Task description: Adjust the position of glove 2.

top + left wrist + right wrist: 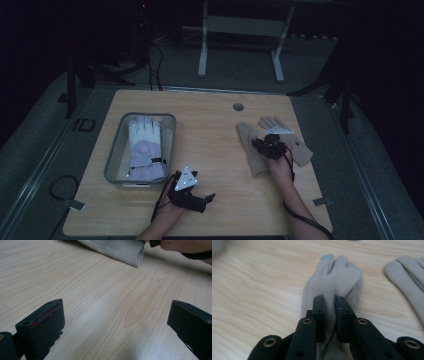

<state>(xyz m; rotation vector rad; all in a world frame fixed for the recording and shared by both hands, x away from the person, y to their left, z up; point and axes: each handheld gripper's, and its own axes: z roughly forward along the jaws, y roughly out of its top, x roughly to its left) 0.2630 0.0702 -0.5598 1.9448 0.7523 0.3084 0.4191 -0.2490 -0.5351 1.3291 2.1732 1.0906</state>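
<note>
A beige glove (251, 150) lies flat on the wooden table (210, 130), right of the middle, fingers pointing away. My right gripper (330, 305) is shut on a pinched fold of its fabric near the palm; from above, the right gripper (268, 146) sits over that glove. A second beige glove (292, 139) lies just to its right, seen as the other glove (409, 275) at the edge. My left gripper (210, 199) rests near the front edge, pointing right, and the left gripper (116, 317) stands open with bare wood between its jaws. The held glove's cuff (125, 251) lies ahead of it.
A grey bin (114, 152) at the left of the table holds a white and lilac glove (145, 147). A round cable hole (238, 107) sits near the far edge. A metal frame (240, 45) stands on the floor behind the table.
</note>
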